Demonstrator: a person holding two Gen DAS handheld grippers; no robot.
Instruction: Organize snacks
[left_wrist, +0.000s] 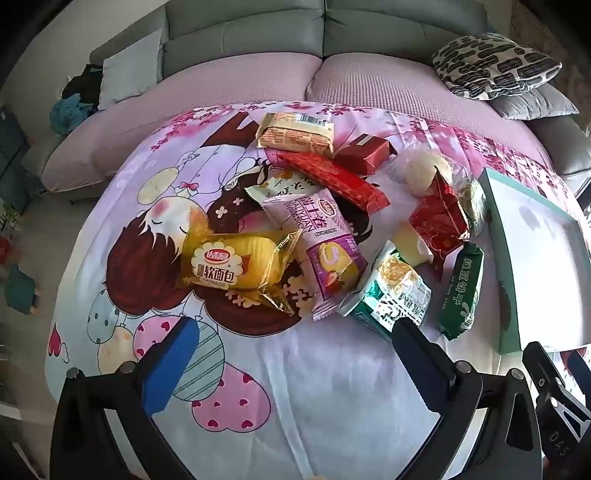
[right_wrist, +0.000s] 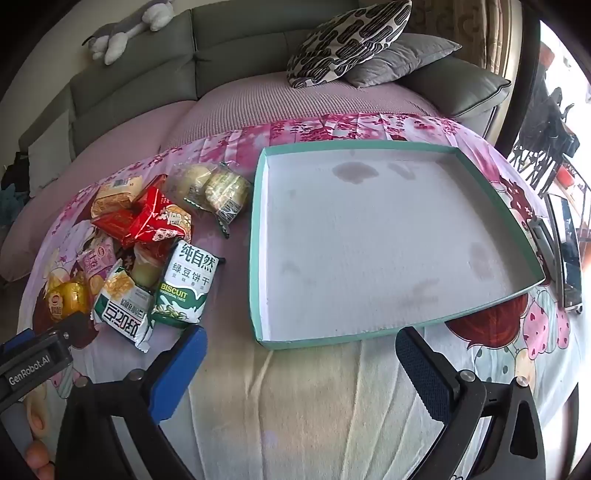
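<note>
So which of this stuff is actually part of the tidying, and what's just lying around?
Part of the job:
snack pile
teal tray
left gripper
right gripper

Just lying about:
patterned pillow
grey pillow
plush toy
sofa

Black left gripper (left_wrist: 291, 354) and right gripper (right_wrist: 301, 365), blue-padded, silver-screwed.

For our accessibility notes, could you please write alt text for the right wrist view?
An empty teal-edged tray lies on a cartoon-print cloth, with a pile of wrapped snacks to its left. The open right gripper hovers in front of it.
</note>
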